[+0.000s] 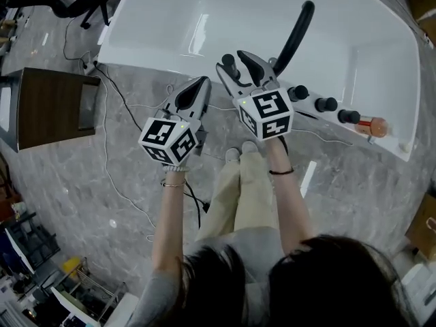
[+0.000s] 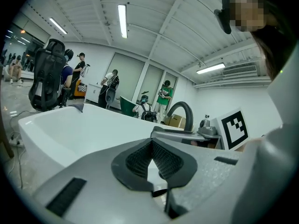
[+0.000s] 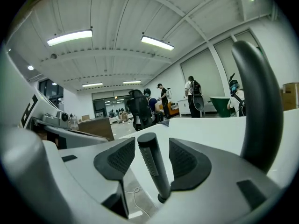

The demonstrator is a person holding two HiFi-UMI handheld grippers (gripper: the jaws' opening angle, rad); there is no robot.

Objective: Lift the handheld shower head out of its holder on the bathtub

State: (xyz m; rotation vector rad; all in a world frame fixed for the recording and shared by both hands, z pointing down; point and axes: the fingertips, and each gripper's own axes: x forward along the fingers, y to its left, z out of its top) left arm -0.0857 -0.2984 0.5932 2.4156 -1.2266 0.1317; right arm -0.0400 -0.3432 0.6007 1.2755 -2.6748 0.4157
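Two tongs are by the near side of the bathtub [image 1: 204, 19]. The right tongs [image 1: 240, 67] are wide open. They have one pad on each side of the handheld shower head [image 3: 152, 167], with a gap on both sides, so they grasp nothing. The left tongs [image 2: 150, 146] are closed tight and empty, off to the left. The shower head stands up in its holder [image 3: 162, 199] on the tub rim, left of the curved black tap [image 1: 296, 36]. I think no lifting is done yet. Squeezing and pulling up are both left.
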